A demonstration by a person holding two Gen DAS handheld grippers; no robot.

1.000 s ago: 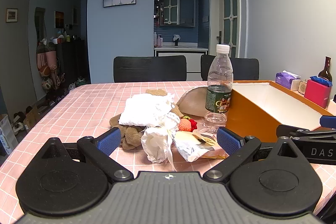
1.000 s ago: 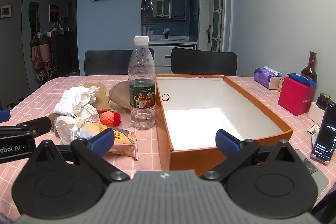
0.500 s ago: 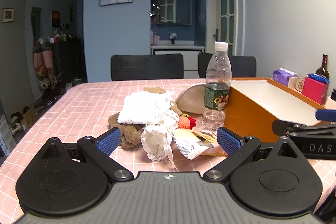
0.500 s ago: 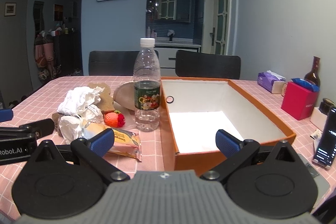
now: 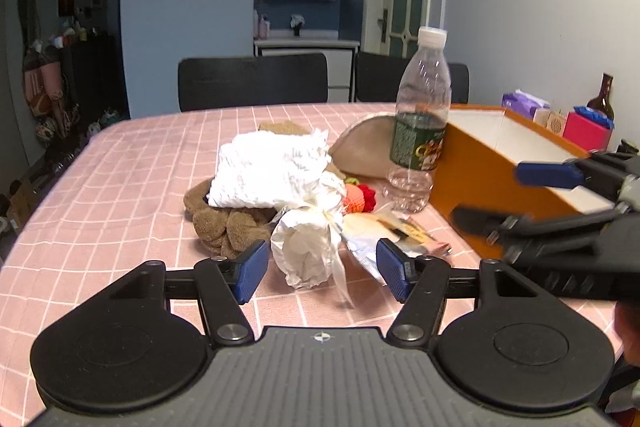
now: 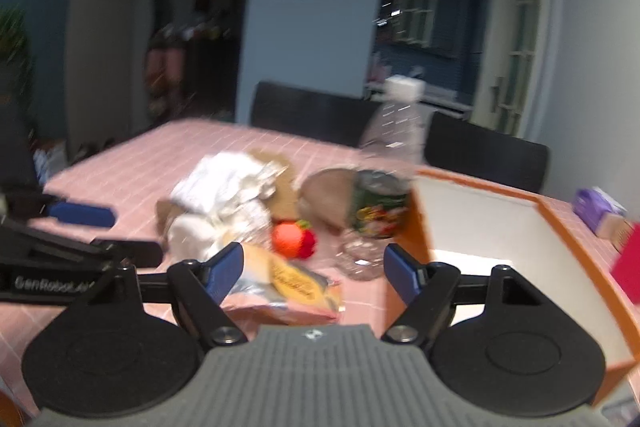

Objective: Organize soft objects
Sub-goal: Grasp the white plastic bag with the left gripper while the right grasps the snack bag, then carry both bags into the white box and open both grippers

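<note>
1. Both grippers have come closer to the pile of soft things since the earlier frames, and their jaws have just been closing, with nothing clamped between them.
2. Left gripper (image 5: 322, 269): partly open, blue pads either side of a crumpled white bag (image 5: 310, 251) without pressing on it.
3. Right gripper (image 6: 314, 273): partly open above a yellow snack packet (image 6: 288, 285); the view is blurred.
4. On the pink checked desk (image 5: 120, 187), a folded white cloth (image 5: 268, 171) lies on a brown plush toy (image 5: 228, 223).
5. A small orange and red knitted toy (image 5: 360, 197) sits just right of the cloth, near the base of a clear water bottle (image 5: 420, 131).
6. A beige pouch (image 5: 364, 147) lies behind the bottle.
7. An open orange box (image 5: 480, 163) with a white inside stands just right of the bottle.
</note>
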